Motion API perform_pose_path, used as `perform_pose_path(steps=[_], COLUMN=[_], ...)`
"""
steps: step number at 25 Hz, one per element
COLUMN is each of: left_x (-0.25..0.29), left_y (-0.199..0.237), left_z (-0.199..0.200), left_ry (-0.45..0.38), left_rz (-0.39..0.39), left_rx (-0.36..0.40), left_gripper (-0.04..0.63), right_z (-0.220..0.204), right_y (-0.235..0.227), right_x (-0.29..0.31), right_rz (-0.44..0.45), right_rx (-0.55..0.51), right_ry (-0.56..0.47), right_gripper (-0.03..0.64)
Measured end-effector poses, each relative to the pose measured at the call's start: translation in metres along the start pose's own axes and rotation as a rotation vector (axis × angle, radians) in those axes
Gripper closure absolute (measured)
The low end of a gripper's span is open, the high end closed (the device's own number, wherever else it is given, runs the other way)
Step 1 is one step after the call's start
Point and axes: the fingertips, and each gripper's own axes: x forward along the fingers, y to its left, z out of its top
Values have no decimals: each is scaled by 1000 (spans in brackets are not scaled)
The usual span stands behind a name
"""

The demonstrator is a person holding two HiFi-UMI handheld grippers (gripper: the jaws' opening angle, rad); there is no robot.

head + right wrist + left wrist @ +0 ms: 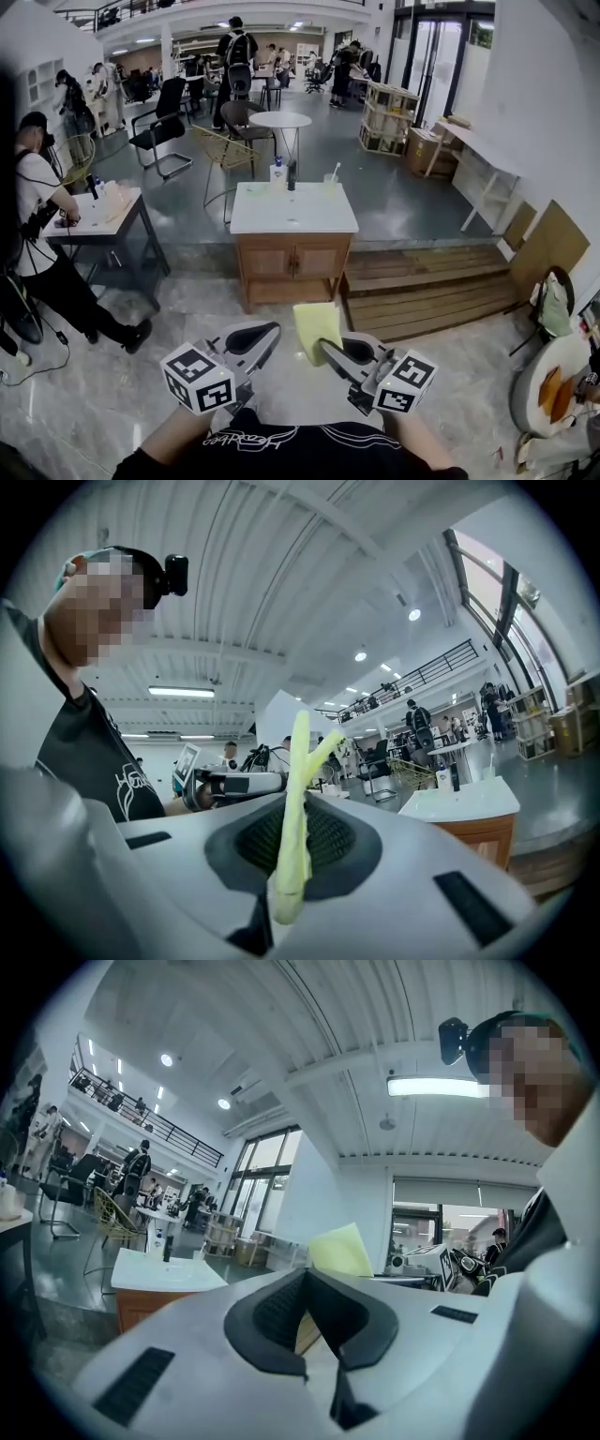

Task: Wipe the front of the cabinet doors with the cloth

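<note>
Head view: the left gripper [265,331] and the right gripper [325,347] are held low and side by side. The yellow cloth [317,323] stands up from the right one, and the wooden cabinet [292,261] is well ahead with its doors closed. Left gripper view: the jaws meet at the tips with nothing between them. Right gripper view: the jaws are clamped on the cloth [298,789], which sticks up edge-on between them.
</note>
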Motion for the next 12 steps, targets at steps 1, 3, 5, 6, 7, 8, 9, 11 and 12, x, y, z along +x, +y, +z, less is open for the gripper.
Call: perform_pose_path(steps=[1, 3, 5, 6, 7, 8, 9, 11, 12], left_x=[0, 1, 1, 2, 2, 3, 3, 4, 4], left_y=[-3, -9, -13, -15, -18, -21, -23, -28, -31], left_z=[0, 0, 2, 4, 5, 6, 6, 5, 5], left_ry=[0, -1, -5, -7, -9, -10, -10, -7, -6], left_rz=[1, 5, 10, 12, 12, 11, 9, 7, 5], left_rx=[4, 11, 20, 23, 26, 27, 28, 29, 30], left_gripper=[590, 589, 590, 589, 590, 591, 590, 590, 589], right_z=[1, 4, 7, 8, 10, 11, 13, 14, 15], right_y=[1, 3, 4, 5, 5, 6, 6, 8, 9], right_x=[-3, -7, -11, -13, -15, -17, -20, -24, -26], right_rz=[1, 7, 13, 14, 13, 11, 9, 6, 5], right_rx=[-4, -12, -18, -20, -22, -23, -24, -26, -27], right_ry=[-5, -12, -20, -25, -30, -33, -37, -43, -46], right_gripper=[577, 577, 577, 577, 577, 577, 577, 577, 577])
